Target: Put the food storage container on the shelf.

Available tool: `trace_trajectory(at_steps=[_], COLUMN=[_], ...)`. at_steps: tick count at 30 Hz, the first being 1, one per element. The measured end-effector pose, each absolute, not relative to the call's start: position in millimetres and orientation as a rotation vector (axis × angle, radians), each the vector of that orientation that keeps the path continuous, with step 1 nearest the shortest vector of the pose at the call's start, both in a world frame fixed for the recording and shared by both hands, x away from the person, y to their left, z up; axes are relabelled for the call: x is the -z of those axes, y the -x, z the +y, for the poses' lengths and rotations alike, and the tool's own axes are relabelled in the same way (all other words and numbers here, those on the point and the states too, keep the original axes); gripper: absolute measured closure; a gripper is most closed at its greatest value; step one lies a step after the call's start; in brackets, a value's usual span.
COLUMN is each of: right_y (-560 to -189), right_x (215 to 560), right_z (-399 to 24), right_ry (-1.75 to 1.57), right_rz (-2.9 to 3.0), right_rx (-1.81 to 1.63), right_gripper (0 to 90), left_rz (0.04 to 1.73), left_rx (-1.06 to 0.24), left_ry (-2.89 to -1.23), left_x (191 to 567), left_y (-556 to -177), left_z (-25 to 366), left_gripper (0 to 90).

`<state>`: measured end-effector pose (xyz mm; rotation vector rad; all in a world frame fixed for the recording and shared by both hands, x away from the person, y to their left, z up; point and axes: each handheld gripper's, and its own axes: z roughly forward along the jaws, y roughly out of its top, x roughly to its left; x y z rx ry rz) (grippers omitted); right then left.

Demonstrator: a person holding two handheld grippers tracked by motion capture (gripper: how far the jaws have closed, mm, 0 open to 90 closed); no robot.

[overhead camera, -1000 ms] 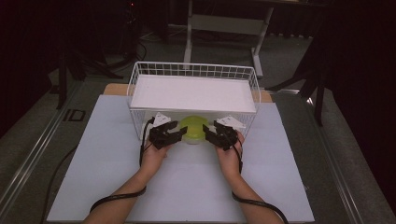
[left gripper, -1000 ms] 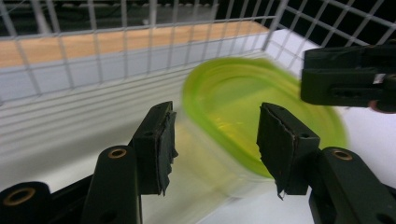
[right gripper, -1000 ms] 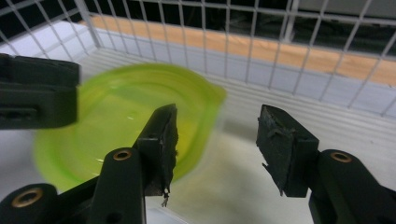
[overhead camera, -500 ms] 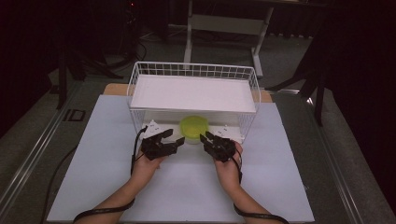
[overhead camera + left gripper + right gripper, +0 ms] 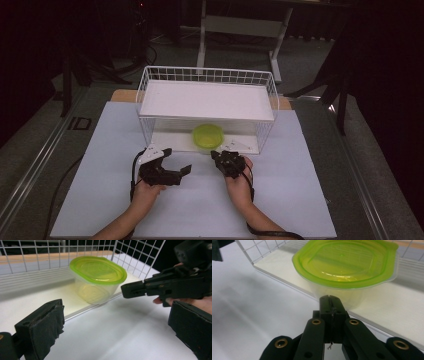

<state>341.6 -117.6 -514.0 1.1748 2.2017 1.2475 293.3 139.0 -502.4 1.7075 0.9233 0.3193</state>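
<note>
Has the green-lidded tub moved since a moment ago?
No. The green-lidded tub sits at the same spot on the lower shelf of the wire rack; only the two grippers have drawn back from it toward the person.

Round clear plastic tub with lime-green lid [image 5: 97,281]: glossy, smooth, translucent plastic.
White wire basket [image 5: 207,76]: thin coated metal rods, satin.
White bench sheet [image 5: 300,175]: matt, smooth.
Black left tool [image 5: 172,165]: matt plastic, rough worn pads.
Black right tool [image 5: 331,305]: matt plastic, brass-coloured rivets.

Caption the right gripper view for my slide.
Shut right gripper facing a clear plastic tub with a lime-green lid on the white shelf.
</note>
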Motion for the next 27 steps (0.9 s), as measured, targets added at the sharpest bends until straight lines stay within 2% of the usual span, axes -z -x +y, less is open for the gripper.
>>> trace_trajectory(at_steps=[27], right_y=[-380], right_x=[516], right_z=[-95], right_ry=[-1.245], right_rz=[2.155], right_rx=[-1.227], right_gripper=[89.0], left_rz=[0.893], left_rx=[-0.352], left_ry=[-1.734], left_x=[502], left_y=[-292], left_z=[140], left_gripper=[1.6])
